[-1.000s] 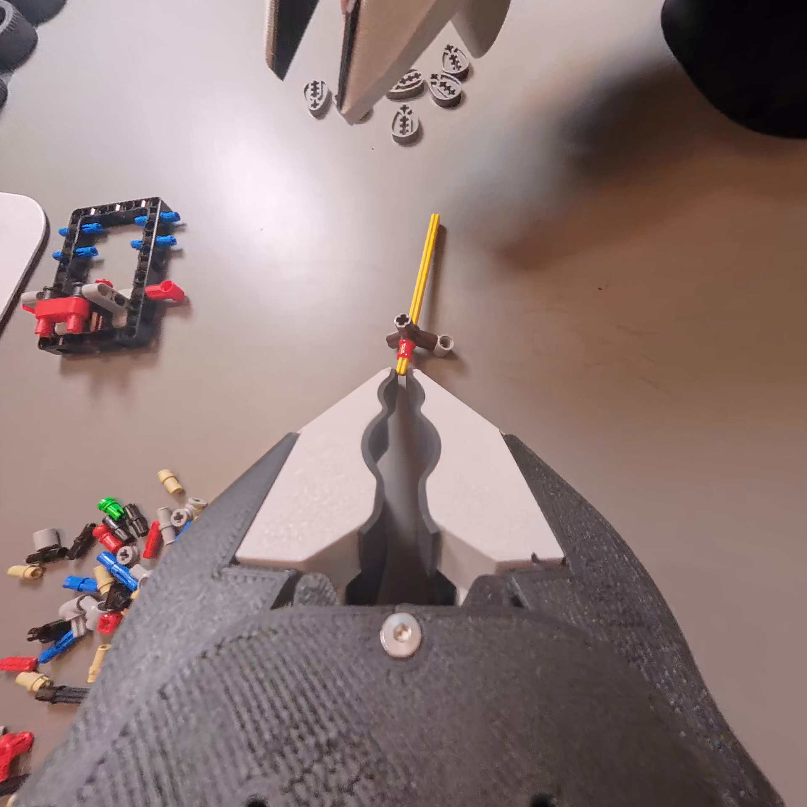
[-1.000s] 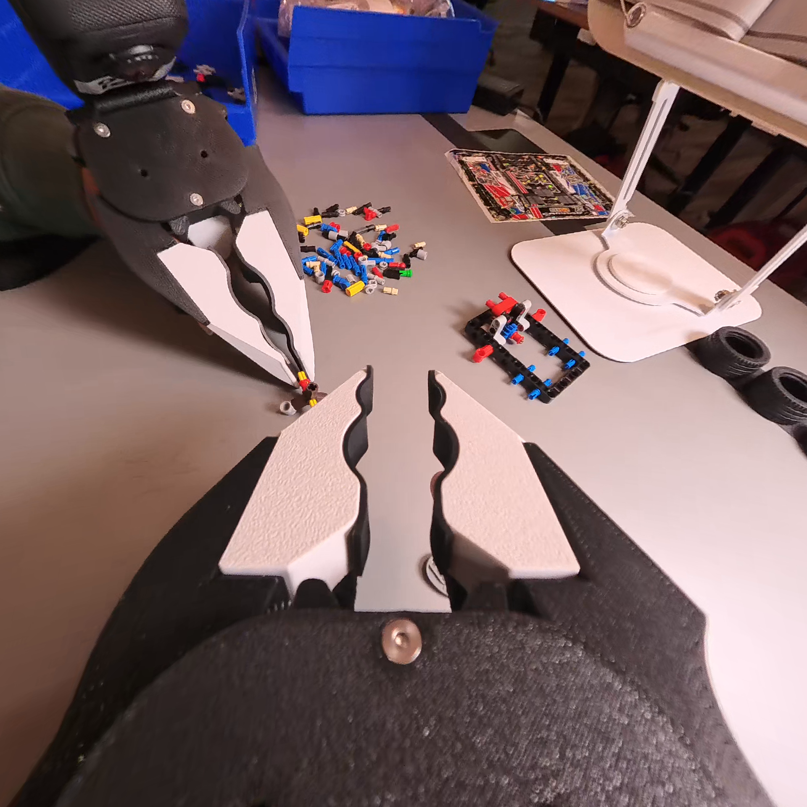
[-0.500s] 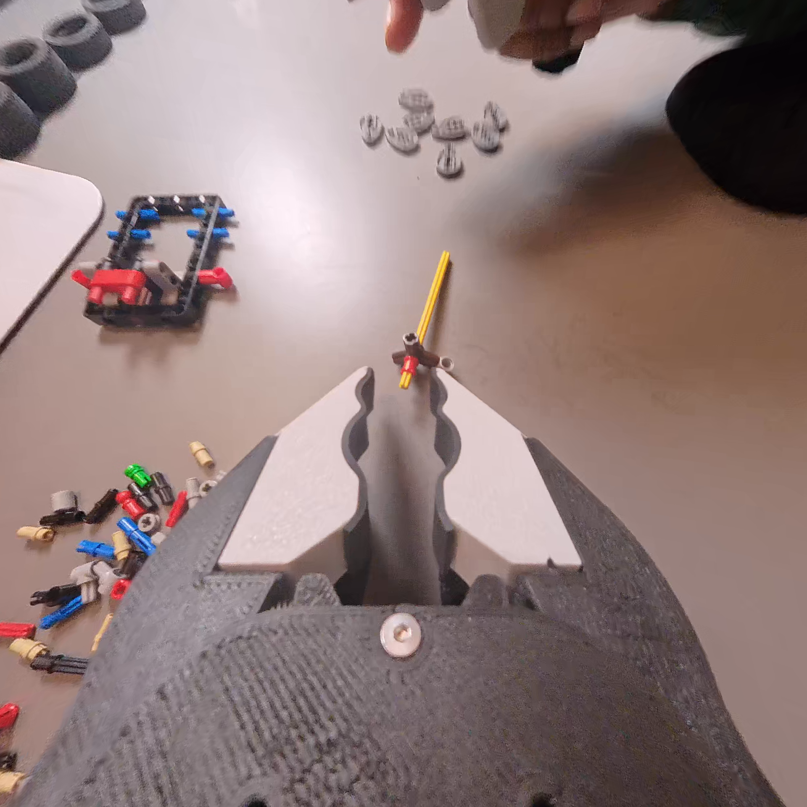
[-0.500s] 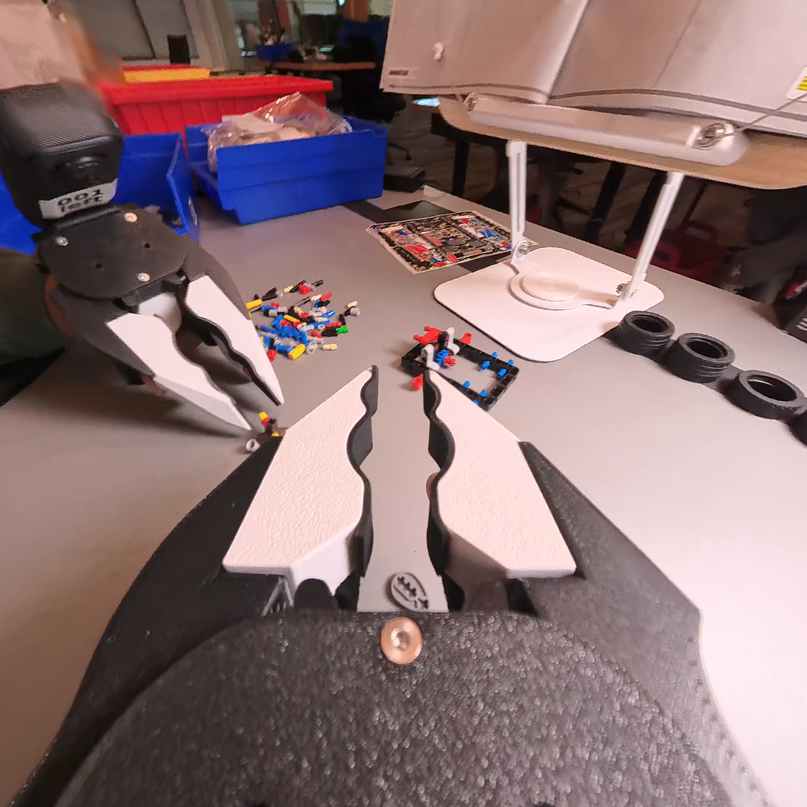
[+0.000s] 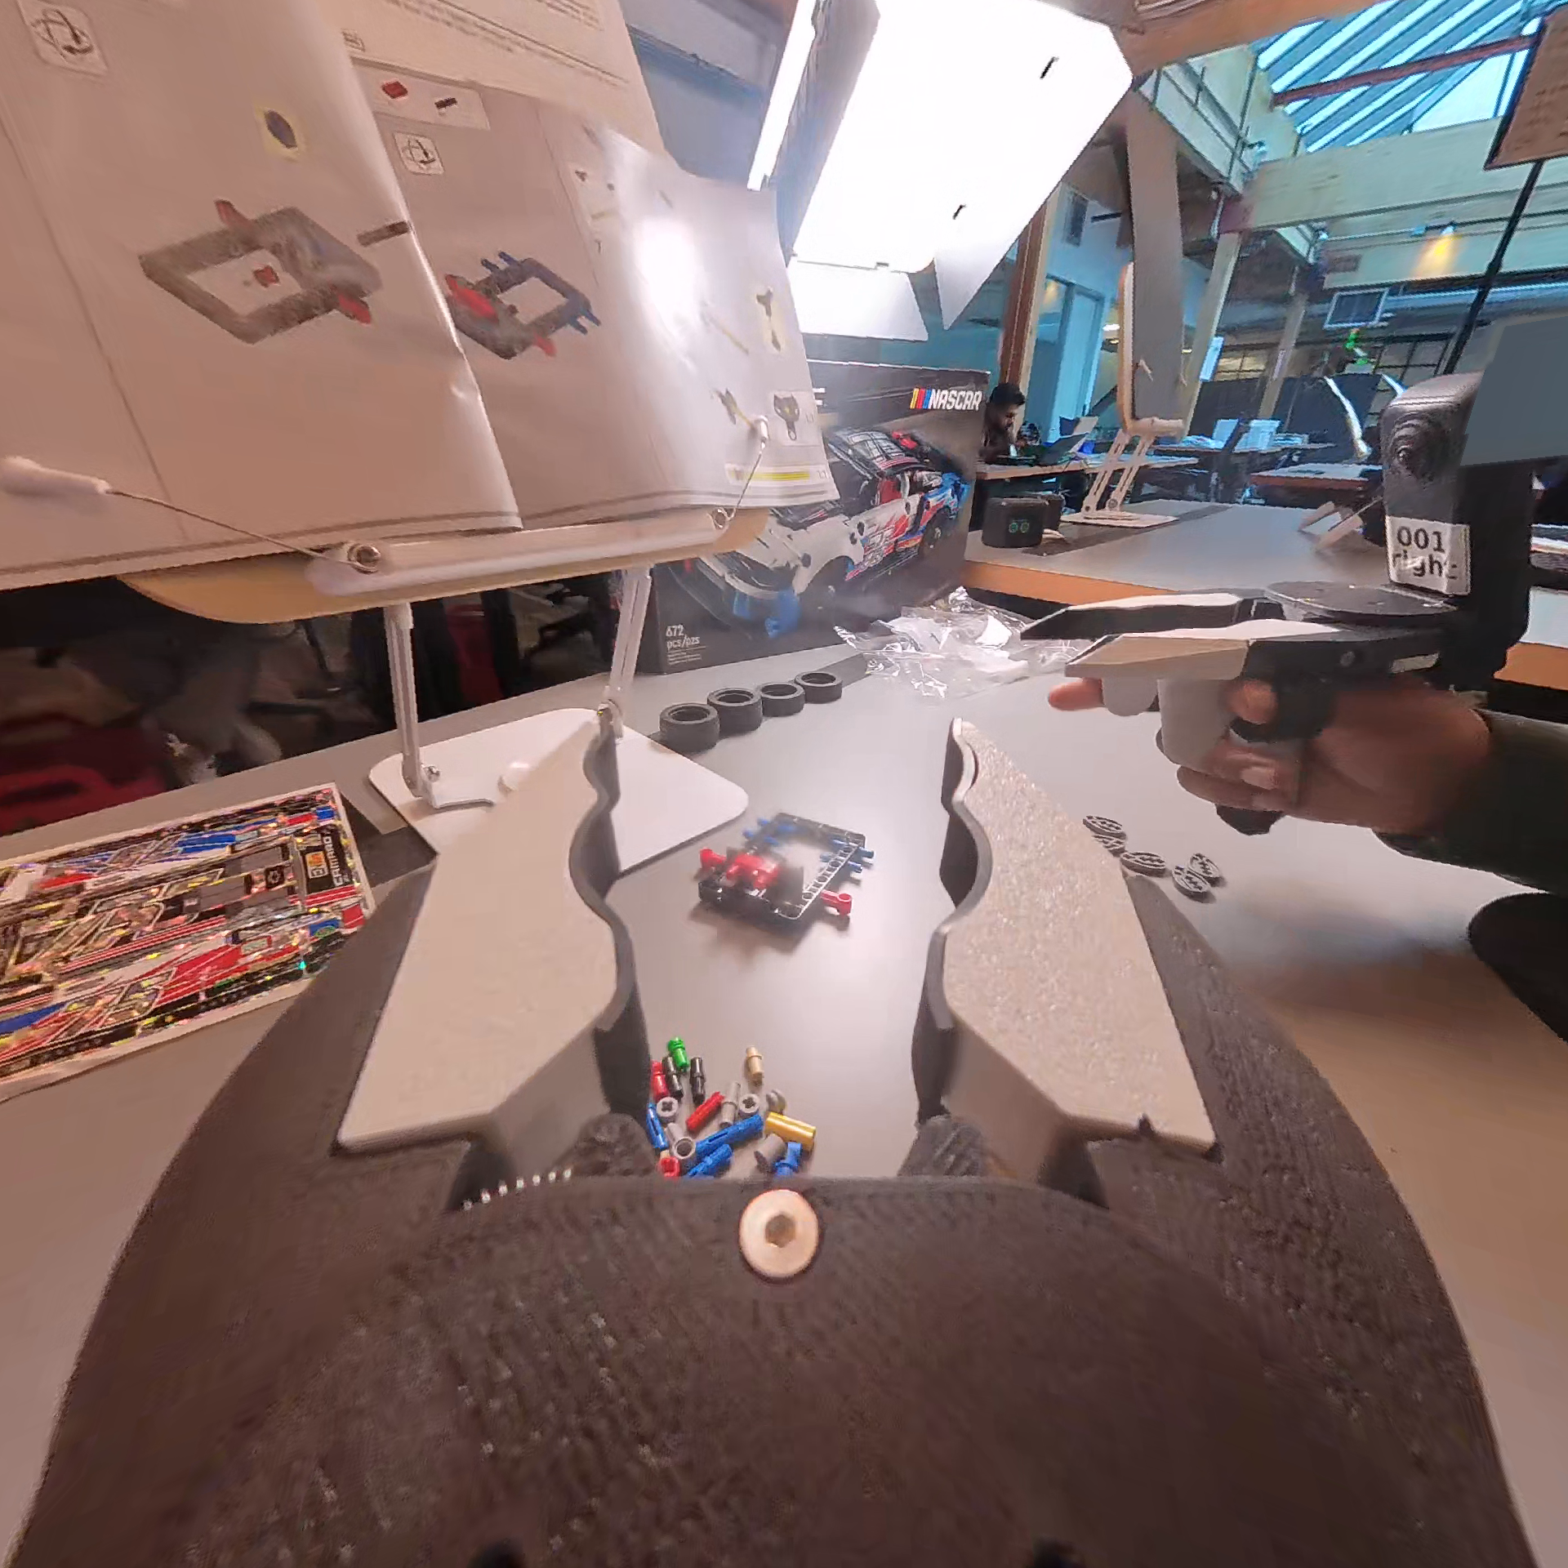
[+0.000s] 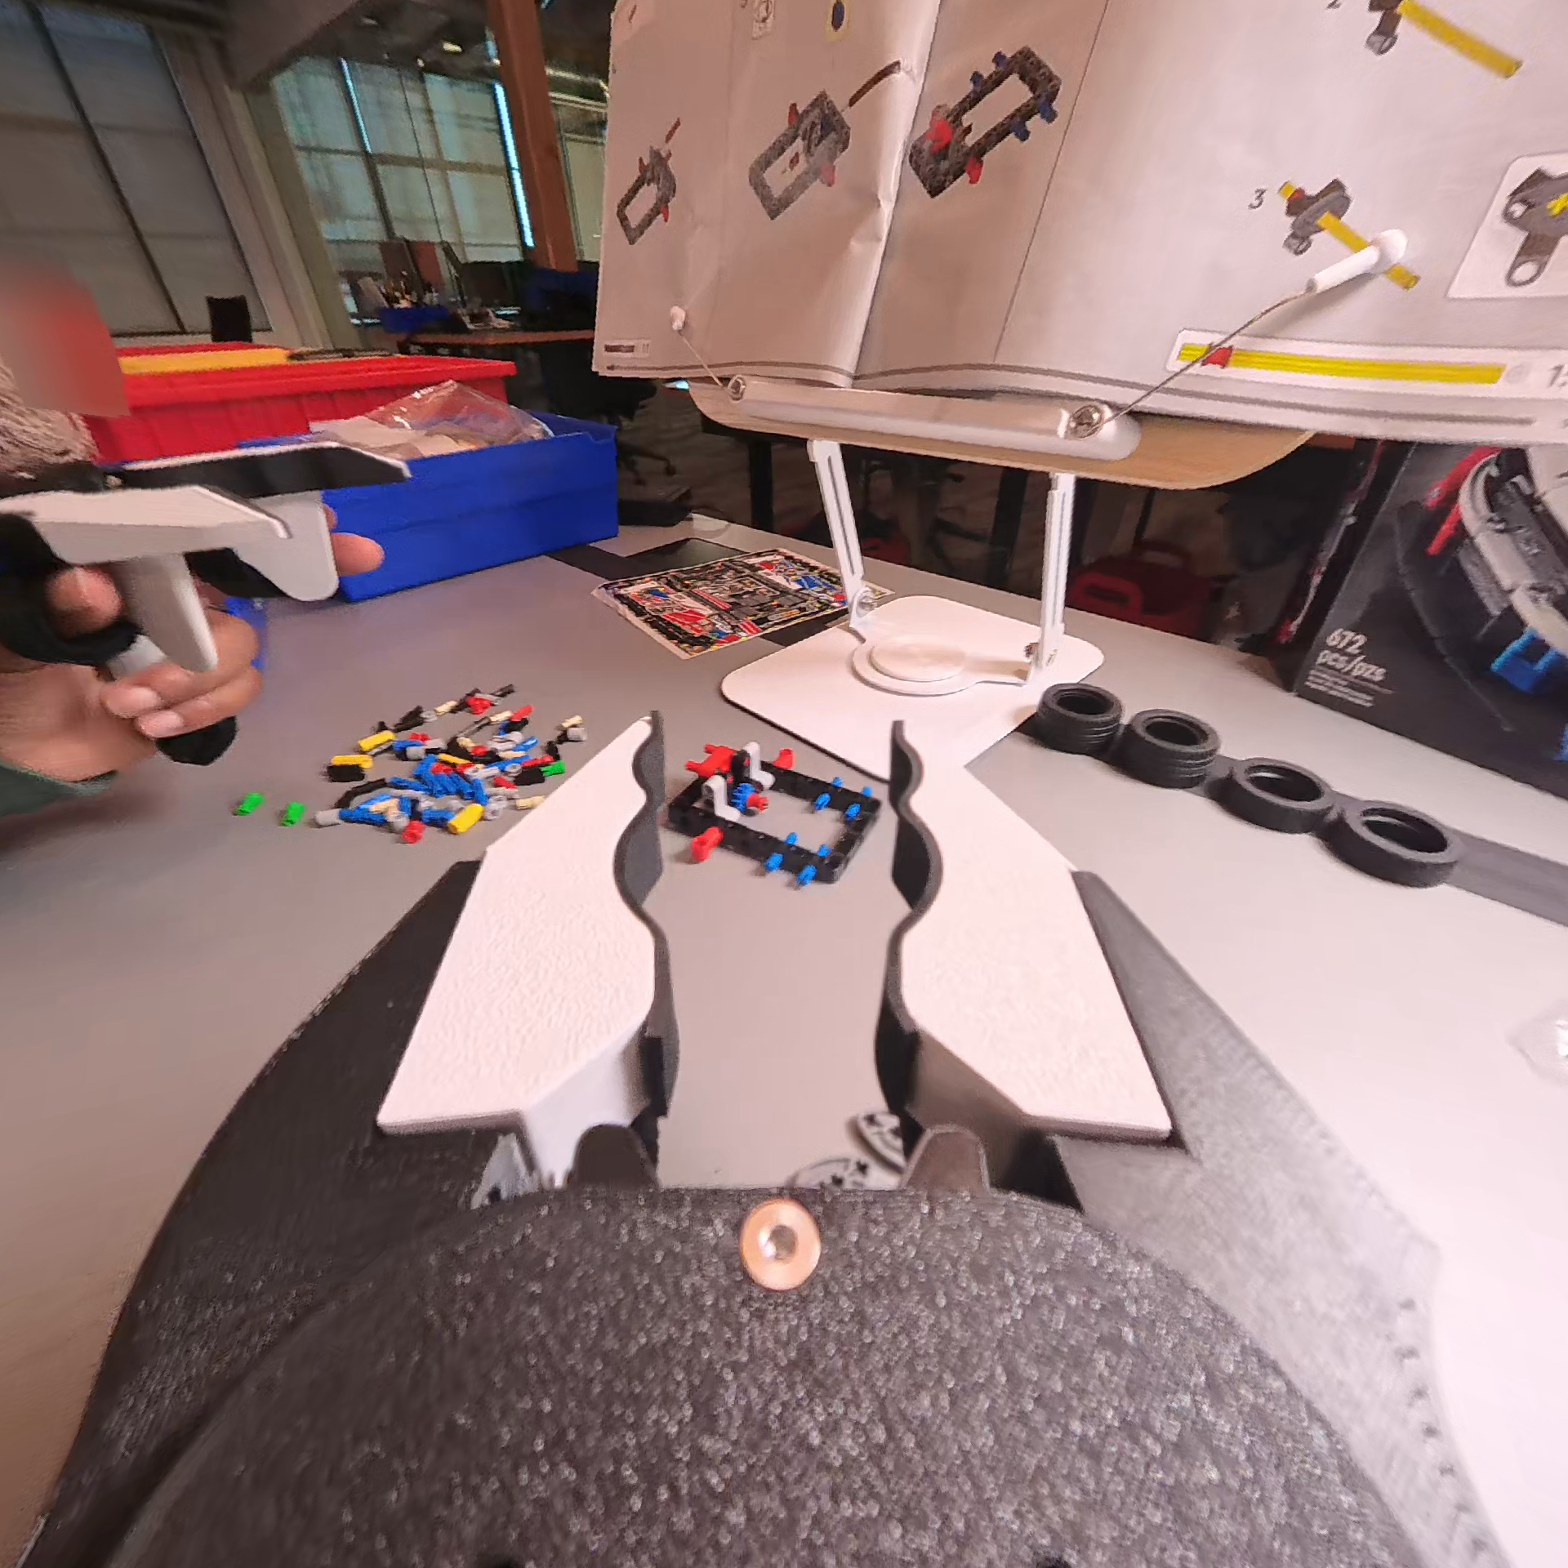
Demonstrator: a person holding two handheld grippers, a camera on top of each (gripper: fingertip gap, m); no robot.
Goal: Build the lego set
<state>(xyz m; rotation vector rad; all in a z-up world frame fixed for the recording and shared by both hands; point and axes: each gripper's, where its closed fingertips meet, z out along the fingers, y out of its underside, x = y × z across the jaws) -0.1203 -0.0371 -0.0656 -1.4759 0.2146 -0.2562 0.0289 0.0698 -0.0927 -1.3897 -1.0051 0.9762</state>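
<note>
Grey tabletop [image 5: 848,1001] fills the left wrist view, and the left gripper [image 5: 776,747] is held above it with its two fingers wide apart and nothing between them. Beyond the tips lies the black lego frame [image 5: 785,874] with red and blue pins. A heap of small loose pins [image 5: 721,1111] lies near the gripper's base. At the right a hand [image 5: 1324,755] holds the right gripper [image 5: 1061,649] in the air.

In the right wrist view, the right gripper [image 6: 772,730] is also open and empty, and the frame [image 6: 776,814] lies on the tabletop beyond its tips. The pin heap [image 6: 450,772] is to the left, four black tyres [image 6: 1239,772] to the right, and an instruction booklet [image 6: 1018,170] stands on a white stand [image 6: 908,670] behind.
</note>
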